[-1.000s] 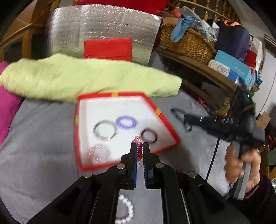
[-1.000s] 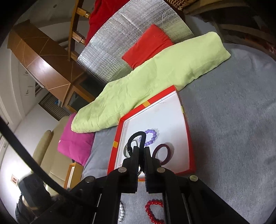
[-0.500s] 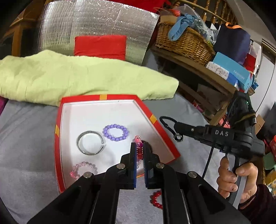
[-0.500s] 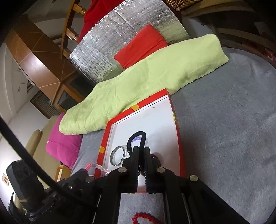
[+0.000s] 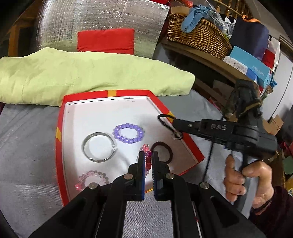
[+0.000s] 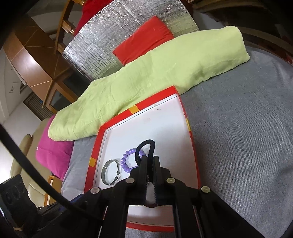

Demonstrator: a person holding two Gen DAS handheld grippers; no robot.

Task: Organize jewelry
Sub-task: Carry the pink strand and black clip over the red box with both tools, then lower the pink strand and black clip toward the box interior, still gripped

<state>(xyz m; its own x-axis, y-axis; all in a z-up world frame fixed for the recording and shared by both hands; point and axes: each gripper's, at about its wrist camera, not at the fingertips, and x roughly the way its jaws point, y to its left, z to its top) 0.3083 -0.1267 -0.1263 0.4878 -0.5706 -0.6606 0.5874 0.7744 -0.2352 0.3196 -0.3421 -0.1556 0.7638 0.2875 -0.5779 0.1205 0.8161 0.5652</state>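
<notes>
- Pink and red beads of a beaded bracelet [image 5: 147, 157] sit pinched between the narrow jaws of the left gripper [image 5: 147, 157], which hangs over the near part of the tray.
- Black cord, a looped hair tie [image 6: 145, 148] with a small metal ring on it, is clamped in the right gripper [image 6: 148, 161]; in the left wrist view the same loop [image 5: 165, 122] sticks out of that gripper's tip above the tray's right rim.
- A bare hand [image 5: 243, 180] grips the right gripper's handle at the right of the left wrist view.
- The red-edged tray [image 5: 59, 131] with a white floor lies flat on grey cloth [image 5: 23, 146].
- Inside it: a purple bead bracelet [image 5: 128, 133] near the middle, a silver bangle [image 5: 98, 149] just left of it, a dark maroon hair band [image 5: 163, 152] just right of the left gripper's tips, and a pale pink bead bracelet [image 5: 91, 178] at the near left corner. None of them touch.
- Behind the tray lies a light green folded cloth [image 5: 91, 73], touching its far rim.
- Farther back stand a red cushion [image 5: 105, 40] against silver foil sheeting [image 5: 109, 16], and a wicker basket [image 5: 199, 34] on a shelf to the right.
</notes>
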